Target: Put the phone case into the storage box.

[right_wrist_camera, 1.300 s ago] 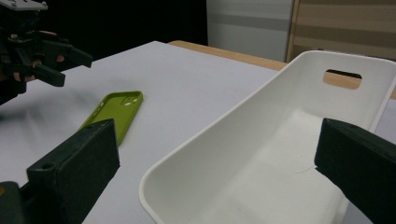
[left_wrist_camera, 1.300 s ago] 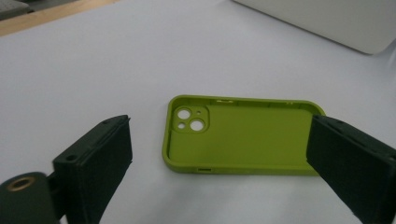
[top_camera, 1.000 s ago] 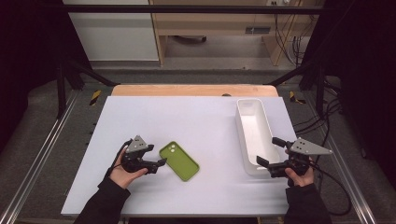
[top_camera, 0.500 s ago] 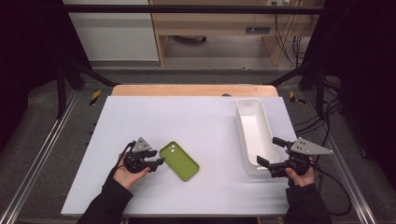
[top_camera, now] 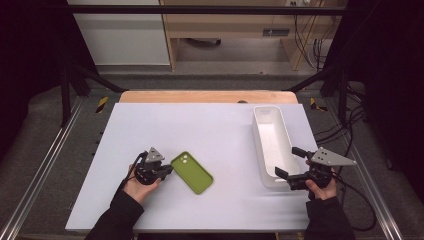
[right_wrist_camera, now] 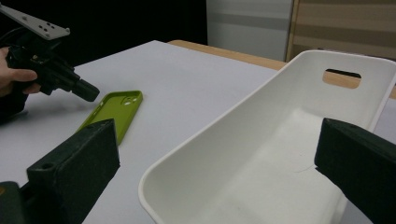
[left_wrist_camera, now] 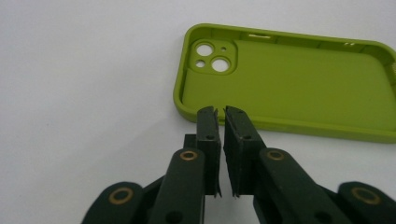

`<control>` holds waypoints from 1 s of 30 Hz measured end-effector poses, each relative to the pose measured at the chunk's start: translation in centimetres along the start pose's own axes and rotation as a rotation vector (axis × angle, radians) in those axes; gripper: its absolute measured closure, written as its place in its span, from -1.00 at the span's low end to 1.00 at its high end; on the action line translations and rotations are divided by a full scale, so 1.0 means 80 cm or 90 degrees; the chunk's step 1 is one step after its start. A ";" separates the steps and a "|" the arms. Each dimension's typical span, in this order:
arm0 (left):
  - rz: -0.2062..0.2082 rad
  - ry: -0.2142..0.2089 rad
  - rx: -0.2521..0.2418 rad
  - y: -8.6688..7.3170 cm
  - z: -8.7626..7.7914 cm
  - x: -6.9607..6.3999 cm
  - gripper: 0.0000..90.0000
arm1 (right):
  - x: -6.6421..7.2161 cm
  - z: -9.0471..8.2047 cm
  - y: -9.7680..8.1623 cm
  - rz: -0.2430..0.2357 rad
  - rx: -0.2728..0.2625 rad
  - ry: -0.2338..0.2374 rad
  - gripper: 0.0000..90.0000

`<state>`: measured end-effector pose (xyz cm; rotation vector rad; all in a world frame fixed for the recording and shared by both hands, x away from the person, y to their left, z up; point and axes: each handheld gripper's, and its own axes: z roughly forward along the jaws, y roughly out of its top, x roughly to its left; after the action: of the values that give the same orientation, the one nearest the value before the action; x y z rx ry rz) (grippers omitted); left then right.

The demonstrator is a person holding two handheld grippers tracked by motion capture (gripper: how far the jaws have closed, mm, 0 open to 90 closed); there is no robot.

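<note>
A green phone case (top_camera: 192,172) lies inside-up on the white table (top_camera: 200,125), its camera cutout toward my left gripper (top_camera: 167,170). In the left gripper view the case (left_wrist_camera: 289,79) sits just past the left gripper (left_wrist_camera: 219,112), whose jaws are shut with nothing between them, tips at the case's near rim. My right gripper (top_camera: 286,161) is wide open at the near end of a white tray (top_camera: 261,150). In the right gripper view the right gripper (right_wrist_camera: 215,168) has one jaw on each side of the empty tray (right_wrist_camera: 224,140). Beyond it are the case (right_wrist_camera: 112,112) and the left gripper (right_wrist_camera: 91,92).
The long white tray stands on the right side of the table with a handle slot (right_wrist_camera: 341,77) at its far end. A wooden strip (top_camera: 207,96) borders the table's far edge. Metal frame rails (top_camera: 45,160) run along both sides.
The left hand has tilted its gripper and eased it slightly toward the green case. The right gripper and the tray have not moved.
</note>
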<state>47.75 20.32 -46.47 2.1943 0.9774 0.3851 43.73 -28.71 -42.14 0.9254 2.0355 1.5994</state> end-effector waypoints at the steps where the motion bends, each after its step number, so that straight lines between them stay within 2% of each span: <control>1: -0.001 0.000 0.002 0.000 0.001 0.000 0.92 | 0.000 0.000 0.000 0.001 0.000 0.000 -0.99; 4: 0.001 0.004 -0.002 0.000 0.003 0.000 0.99 | 0.000 0.000 0.000 0.000 -0.001 -0.001 -0.99; 14: 0.007 0.009 0.003 0.001 0.012 -0.001 1.00 | 0.000 -0.001 0.001 0.002 -0.001 0.000 -0.99; 30: 0.001 0.019 -0.024 0.005 0.019 0.002 1.00 | 0.000 -0.001 0.001 0.002 -0.001 0.000 -0.99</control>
<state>48.84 19.53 -47.32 2.1607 0.9765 0.4354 43.68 -28.76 -42.04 0.9286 2.0343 1.6023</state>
